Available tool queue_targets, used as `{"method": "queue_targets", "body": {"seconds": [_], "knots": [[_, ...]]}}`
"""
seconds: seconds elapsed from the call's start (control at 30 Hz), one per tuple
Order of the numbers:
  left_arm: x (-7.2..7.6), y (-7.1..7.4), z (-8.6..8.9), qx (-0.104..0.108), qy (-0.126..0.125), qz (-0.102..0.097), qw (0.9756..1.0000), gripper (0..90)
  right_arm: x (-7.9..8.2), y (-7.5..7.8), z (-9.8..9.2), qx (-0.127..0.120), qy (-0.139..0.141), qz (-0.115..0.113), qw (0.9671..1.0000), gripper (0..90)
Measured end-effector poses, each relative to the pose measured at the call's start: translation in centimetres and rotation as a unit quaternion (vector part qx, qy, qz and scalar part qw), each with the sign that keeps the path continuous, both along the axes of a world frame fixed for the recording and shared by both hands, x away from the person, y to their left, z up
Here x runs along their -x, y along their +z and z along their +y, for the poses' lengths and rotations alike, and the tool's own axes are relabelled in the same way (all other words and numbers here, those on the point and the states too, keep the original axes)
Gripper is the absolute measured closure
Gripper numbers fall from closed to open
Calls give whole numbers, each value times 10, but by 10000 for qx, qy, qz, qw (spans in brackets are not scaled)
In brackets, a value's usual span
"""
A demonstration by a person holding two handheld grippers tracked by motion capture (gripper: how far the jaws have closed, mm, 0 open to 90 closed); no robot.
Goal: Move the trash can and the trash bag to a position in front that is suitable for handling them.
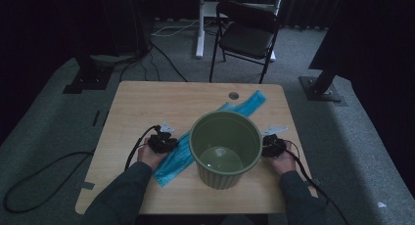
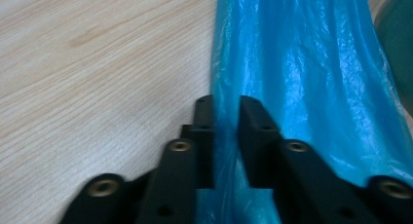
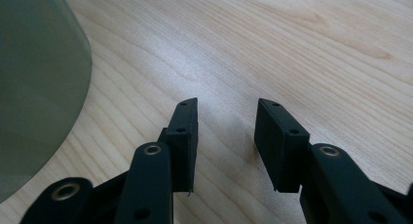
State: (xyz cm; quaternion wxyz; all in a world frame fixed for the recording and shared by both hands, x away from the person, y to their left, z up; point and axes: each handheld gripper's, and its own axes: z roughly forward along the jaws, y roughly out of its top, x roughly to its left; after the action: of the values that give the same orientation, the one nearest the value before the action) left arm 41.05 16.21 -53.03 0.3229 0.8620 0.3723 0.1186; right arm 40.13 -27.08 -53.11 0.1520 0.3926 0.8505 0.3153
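The blue plastic bag point(image 2: 302, 87) is pinched at its left edge by the left claw point(image 2: 226, 117), seemingly for lifting toward the green bin point(image 1: 225, 147), while the right claw point(image 3: 226, 119) is held spread over bare bench point(image 3: 292, 48).

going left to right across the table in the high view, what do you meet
left tool → blue plastic bag → green bucket → right tool

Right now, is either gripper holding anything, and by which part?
The left gripper pinches the blue plastic bag by a fold at its long edge, near the end closest to the person. The right gripper is open over bare table, beside the green bucket.
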Motion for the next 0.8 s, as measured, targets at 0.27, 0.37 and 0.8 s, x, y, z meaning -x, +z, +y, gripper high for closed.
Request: {"method": "queue_targets", "body": {"seconds": [0.27, 0.37, 0.8], "knots": [[8, 4, 14, -229, -143, 133, 9995, 890, 2, 3, 1, -32, 60, -14, 10000, 594], [13, 6, 23, -266, -135, 208, 9993, 889, 4, 4, 2, -31, 105, -23, 9999, 594], [38, 24, 63, -82, 70, 42, 9999, 683, 14, 15, 5, -209, 289, 32, 9994, 587]]}}
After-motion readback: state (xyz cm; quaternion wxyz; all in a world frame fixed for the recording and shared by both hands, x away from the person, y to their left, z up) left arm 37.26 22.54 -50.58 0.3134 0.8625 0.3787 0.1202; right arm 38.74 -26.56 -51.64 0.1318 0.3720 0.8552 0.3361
